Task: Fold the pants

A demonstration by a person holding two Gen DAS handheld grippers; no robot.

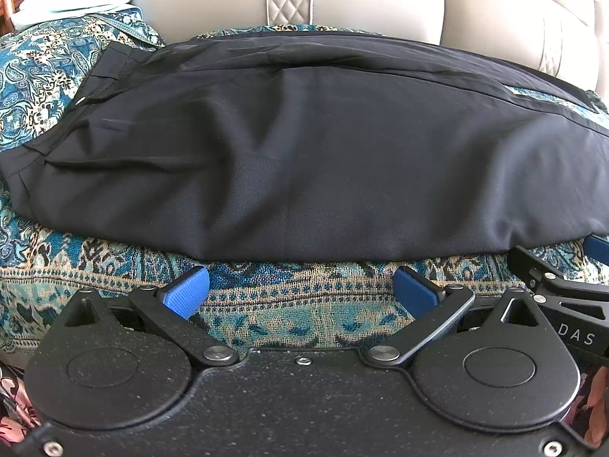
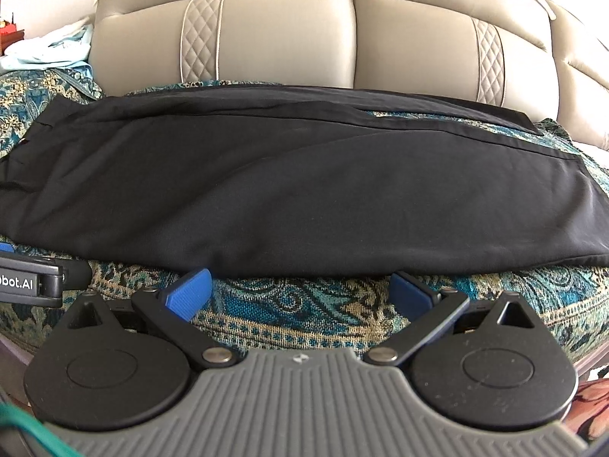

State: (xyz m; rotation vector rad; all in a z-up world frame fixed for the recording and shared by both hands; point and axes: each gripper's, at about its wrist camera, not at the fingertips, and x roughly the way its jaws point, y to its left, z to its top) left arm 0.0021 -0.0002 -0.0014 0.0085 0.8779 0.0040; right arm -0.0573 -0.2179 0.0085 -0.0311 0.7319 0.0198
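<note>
The left gripper (image 1: 300, 291) stands spread wide and empty, its blue pads (image 1: 186, 291) just short of the near edge of the black pants (image 1: 323, 160). The right gripper (image 2: 300, 293) is likewise wide and holds nothing, level with the same edge further toward the leg ends.

The pants lie lengthwise on a teal paisley throw (image 1: 297, 297) over a beige leather sofa (image 2: 285, 38), the waistband (image 1: 95, 87) to the left and the hems to the right, one leg laid over the other, the far leg peeking out behind.

The step in hand seems to be taking hold for the crosswise fold. To do it well, each gripper should bite the folded near edge through both layers, not the top cloth alone, and avoid pinching the throw beneath. Lifting both together, evenly, should keep the legs aligned; the thin fabric will likely slide and wrinkle if dragged.
</note>
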